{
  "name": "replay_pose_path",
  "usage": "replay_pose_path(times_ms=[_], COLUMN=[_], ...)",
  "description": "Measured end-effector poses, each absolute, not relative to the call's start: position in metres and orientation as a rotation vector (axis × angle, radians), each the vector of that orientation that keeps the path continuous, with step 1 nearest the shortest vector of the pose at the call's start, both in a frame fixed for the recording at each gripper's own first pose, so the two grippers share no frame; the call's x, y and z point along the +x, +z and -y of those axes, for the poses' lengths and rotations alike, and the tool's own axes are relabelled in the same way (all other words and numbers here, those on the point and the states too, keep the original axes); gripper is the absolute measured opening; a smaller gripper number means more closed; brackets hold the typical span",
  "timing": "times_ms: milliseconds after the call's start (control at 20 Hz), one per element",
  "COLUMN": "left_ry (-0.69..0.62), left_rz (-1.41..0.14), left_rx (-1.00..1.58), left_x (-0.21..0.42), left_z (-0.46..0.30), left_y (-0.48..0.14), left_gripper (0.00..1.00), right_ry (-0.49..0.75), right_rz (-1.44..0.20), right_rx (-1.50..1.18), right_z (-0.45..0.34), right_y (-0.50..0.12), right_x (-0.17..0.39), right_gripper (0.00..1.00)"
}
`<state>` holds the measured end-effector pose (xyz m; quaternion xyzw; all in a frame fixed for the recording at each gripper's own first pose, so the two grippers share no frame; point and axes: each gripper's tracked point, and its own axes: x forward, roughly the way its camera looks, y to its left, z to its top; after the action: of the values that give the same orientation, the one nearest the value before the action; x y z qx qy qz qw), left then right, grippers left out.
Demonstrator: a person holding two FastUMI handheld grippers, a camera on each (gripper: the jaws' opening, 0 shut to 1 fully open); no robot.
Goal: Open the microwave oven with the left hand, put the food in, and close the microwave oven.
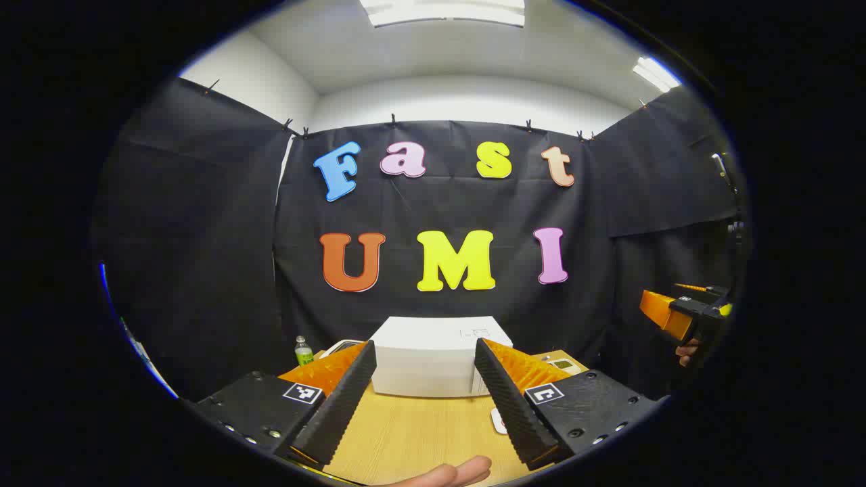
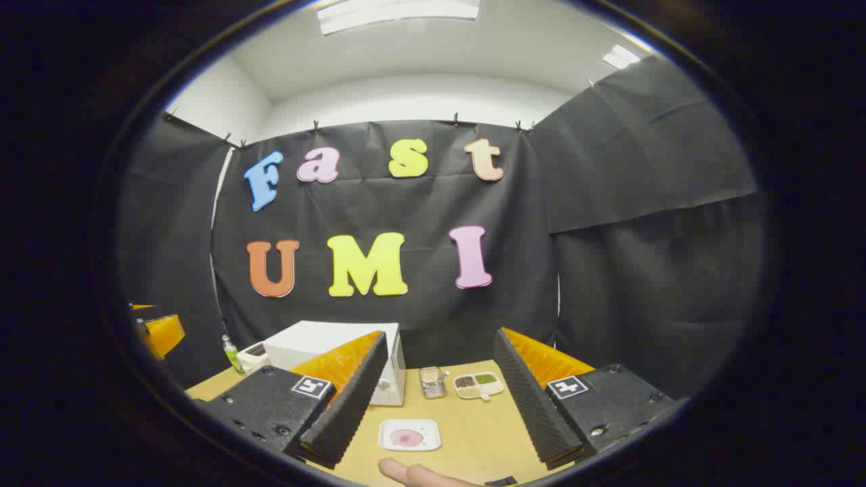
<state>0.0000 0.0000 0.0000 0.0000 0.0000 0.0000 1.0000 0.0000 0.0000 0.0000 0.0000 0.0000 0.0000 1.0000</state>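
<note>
Both grippers hang above the table with nothing between their fingers: my left gripper (image 1: 423, 399) is spread wide and lined up on the microwave oven (image 1: 438, 365), and my right gripper (image 2: 440, 399) is equally spread, off to the oven's right.

Nearest to my right gripper, in front of the oven and to its right, lies the white square plate (image 2: 409, 434) with a reddish round of food on it; I take this for the food to load. It sits flat on the wooden table (image 2: 473, 433), untouched.

Farther back, to the right of the oven, stand a small glass jar (image 2: 432, 382) whose contents I cannot make out, and a divided tray (image 2: 479, 385) with dark and green portions in its compartments.

The oven's door looks closed from my left gripper view. A green bottle (image 1: 303, 352) stands to its left.

By my judgement nothing is done yet: opening, loading and closing all remain.
</note>
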Motion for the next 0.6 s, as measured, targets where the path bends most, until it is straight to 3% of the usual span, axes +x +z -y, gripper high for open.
replay_pose_path(times_ms=[600], left_ry=[-0.006], left_rz=[-0.007], left_rx=[-0.009], left_x=[-0.007], left_z=[0.008], left_y=[-0.006], left_gripper=[0.93], right_ry=[-0.005], right_rz=[0.057], right_rx=[-0.028], right_z=[0.013], right_y=[0.012], right_x=[-0.009], right_gripper=[1.00])
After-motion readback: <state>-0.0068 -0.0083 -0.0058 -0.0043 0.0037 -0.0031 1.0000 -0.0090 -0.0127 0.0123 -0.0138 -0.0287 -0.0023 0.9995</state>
